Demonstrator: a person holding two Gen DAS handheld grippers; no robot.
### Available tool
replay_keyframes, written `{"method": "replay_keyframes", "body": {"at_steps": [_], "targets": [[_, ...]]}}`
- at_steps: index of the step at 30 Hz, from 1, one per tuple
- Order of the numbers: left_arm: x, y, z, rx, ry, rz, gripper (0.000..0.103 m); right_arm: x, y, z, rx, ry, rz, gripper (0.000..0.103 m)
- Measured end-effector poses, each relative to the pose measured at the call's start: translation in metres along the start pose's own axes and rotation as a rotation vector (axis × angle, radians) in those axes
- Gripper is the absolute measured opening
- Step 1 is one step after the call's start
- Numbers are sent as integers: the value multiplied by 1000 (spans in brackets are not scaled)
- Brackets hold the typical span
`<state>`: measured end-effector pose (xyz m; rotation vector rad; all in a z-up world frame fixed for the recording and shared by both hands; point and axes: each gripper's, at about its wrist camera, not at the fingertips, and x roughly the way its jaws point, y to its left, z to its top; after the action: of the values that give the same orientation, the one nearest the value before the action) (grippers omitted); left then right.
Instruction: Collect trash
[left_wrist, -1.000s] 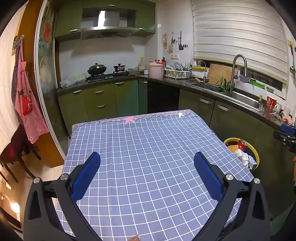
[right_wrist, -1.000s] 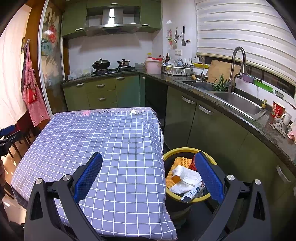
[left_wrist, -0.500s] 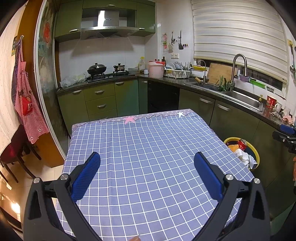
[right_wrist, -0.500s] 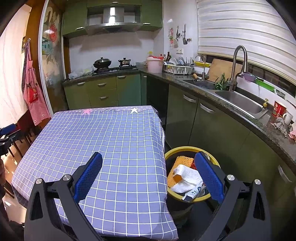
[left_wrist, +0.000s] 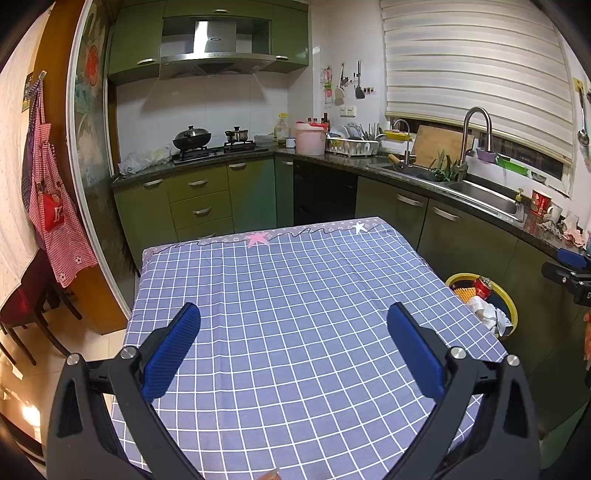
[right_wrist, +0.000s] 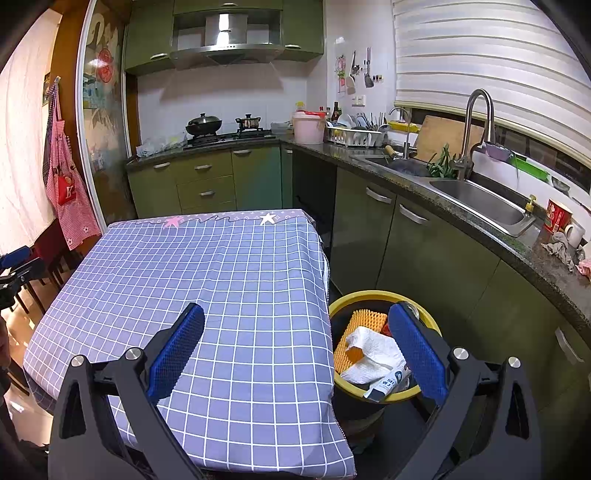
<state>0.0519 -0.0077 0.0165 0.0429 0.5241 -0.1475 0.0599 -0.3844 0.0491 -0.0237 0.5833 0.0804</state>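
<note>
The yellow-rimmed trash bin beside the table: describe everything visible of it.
The trash bin is round with a dark body and yellow rim, standing upright on the floor between the checked tablecloth's hanging edge and the green cabinets. It holds an orange ridged piece, crumpled white paper, a white tube leaning over the rim and a red can.

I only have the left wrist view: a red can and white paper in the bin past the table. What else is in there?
Observer: A white packet with blue print leans on the near rim of the bin.
Reviewer: And the orange thing?
Observer: It is a ribbed orange sheet, partly under the paper.
Reviewer: Are the right tongs holding anything?
Observer: No. The right tongs are open and empty, with one finger over the table and the other over the bin.
</note>
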Motion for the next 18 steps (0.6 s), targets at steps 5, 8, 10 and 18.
{"method": "replay_keyframes", "body": {"at_steps": [5,8,10,18], "targets": [[0,0,0,1,1,1,96,2,1,-2,1,3,-2,98],[0,0,0,0,0,0,96,2,1,-2,1,3,-2,98],[0,0,0,2,1,0,96,3,1,-2,2,4,-4,98],[4,-2,-1,4,7,-4,96,3,1,-2,3,4,-2,98]]}}
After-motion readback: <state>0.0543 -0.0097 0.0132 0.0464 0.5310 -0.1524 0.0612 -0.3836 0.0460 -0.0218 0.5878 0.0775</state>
